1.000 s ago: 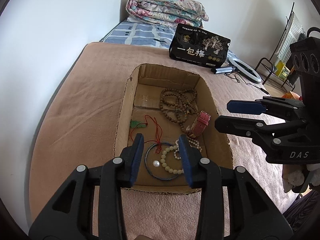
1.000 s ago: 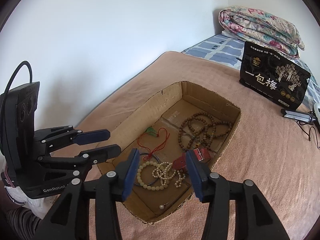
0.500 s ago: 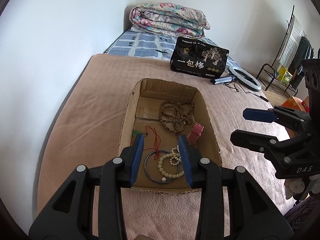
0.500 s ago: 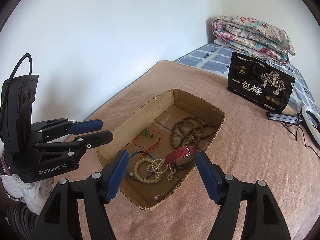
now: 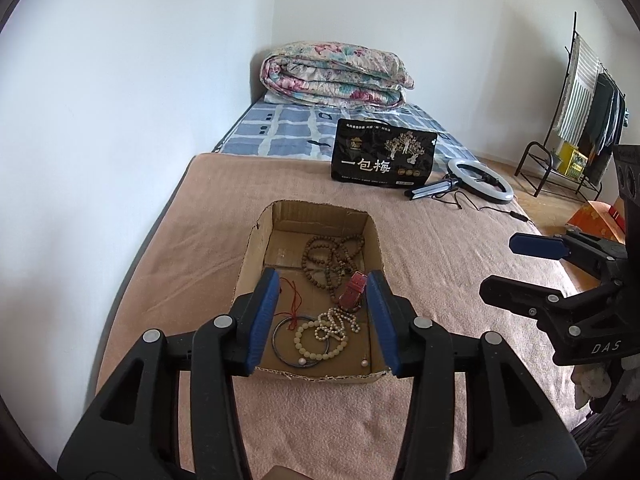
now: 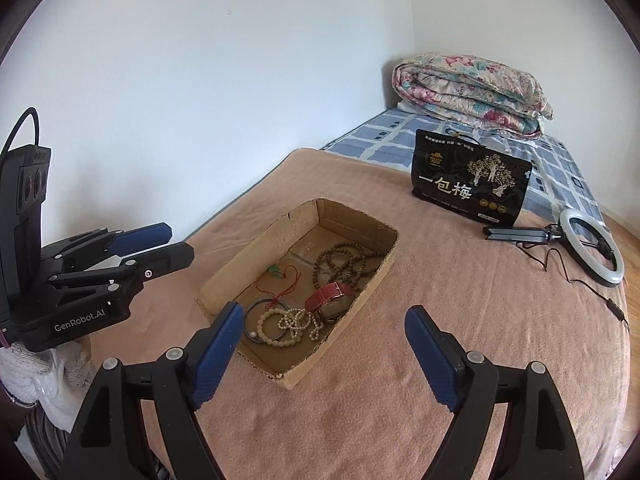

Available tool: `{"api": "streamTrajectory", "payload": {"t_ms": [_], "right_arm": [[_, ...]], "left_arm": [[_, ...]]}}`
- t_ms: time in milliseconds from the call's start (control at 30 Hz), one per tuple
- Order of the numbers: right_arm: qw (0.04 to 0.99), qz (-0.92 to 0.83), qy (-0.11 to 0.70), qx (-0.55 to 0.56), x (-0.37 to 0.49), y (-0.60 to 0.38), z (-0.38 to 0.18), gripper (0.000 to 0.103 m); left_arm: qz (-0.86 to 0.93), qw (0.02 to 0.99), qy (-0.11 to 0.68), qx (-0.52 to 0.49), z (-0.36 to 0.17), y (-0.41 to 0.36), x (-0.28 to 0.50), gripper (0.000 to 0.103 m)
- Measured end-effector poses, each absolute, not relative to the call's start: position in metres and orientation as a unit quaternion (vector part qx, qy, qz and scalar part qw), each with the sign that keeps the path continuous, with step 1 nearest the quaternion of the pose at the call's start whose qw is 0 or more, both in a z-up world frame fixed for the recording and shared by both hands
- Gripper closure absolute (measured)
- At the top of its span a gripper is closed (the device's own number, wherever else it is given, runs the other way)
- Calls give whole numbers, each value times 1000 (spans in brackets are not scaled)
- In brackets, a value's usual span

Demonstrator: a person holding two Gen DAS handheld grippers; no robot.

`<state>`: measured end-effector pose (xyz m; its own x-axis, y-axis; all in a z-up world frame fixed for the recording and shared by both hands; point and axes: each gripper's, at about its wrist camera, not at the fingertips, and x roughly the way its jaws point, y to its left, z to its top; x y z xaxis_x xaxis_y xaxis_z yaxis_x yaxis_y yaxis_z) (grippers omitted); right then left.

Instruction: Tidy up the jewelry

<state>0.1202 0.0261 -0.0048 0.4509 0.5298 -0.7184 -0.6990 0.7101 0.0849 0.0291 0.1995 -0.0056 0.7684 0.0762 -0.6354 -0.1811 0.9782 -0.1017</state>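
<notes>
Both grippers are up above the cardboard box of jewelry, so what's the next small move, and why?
Probably lower the right gripper toward the red-strapped watch in the cardboard box: its jaws are opening with nothing between them, and the watch lies on top, nearest that side.

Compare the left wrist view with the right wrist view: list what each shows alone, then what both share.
Left wrist only: a clothes rack by the far wall and an orange box on the floor.

Right wrist only: the green pendant on its red cord, hidden in the other view.

Both: the cardboard box of jewelry, red watch, black bag, ring light, folded quilt.
</notes>
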Motion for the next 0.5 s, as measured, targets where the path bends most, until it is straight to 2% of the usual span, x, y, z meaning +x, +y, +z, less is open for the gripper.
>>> {"api": "streamTrajectory", "payload": {"t_ms": [100,233,300,433,500], "right_arm": [[852,353,370,-110,113,12,1,11],[860,341,364,-104,103,-8,6,10],[864,333,362,-106,99,-16,7,9],[871,316,358,-114,94,-30,6,8],[874,309,358,-113,93,-37,4,0]], "left_arm": [[74,939,327,-80,2,190,20,40],[81,941,318,-83,9,176,10,31],[87,942,313,-79,11,168,5,23],[95,943,313,-67,11,154,0,17],[101,942,314,-61,10,149,0,11]]}}
